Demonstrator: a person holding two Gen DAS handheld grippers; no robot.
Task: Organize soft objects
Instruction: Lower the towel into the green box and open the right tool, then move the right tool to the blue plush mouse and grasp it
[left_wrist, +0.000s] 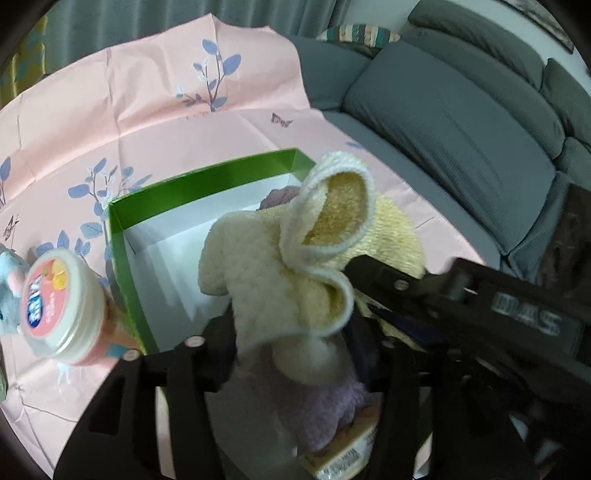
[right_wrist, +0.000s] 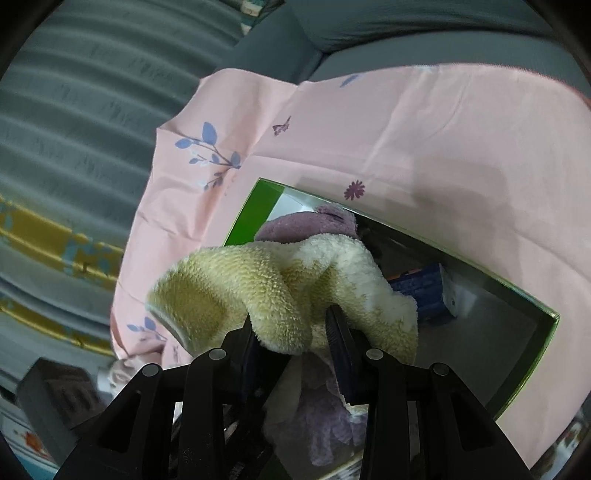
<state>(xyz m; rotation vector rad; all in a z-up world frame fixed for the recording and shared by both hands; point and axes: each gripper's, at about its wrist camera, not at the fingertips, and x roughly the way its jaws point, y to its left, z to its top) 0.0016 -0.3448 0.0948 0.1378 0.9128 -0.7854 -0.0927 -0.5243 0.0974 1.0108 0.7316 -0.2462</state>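
Overhead, 2 fisheye views look down past black claws at a grey sofa (left_wrist: 461, 122) spread with a pink floral cloth (left_wrist: 122, 96). On the cloth, just ahead of both claws, sits a green-walled box (left_wrist: 207, 173) with a white floor. Draped over the box is a fluffy yellow and cream towel (left_wrist: 295, 266), bunched and folded, with a white-edged loop standing up.

Seen from the right wrist, the right claw (right_wrist: 295, 328) is clenched on a yellow fold of the towel (right_wrist: 258, 288), 1 finger pressing on each side. Seen from the left wrist, the left claw (left_wrist: 291, 339) is released: its fingers stand apart, with the towel's cream end hanging between them and the pads not pressing it.

Beneath the towel, below both claws, lies a purple plush item (right_wrist: 306, 225) inside the box. Left of the left claw stands a round pink tub with a cream lid (left_wrist: 62, 302), and beside that a blue plush toy (left_wrist: 9, 288) at the frame edge.
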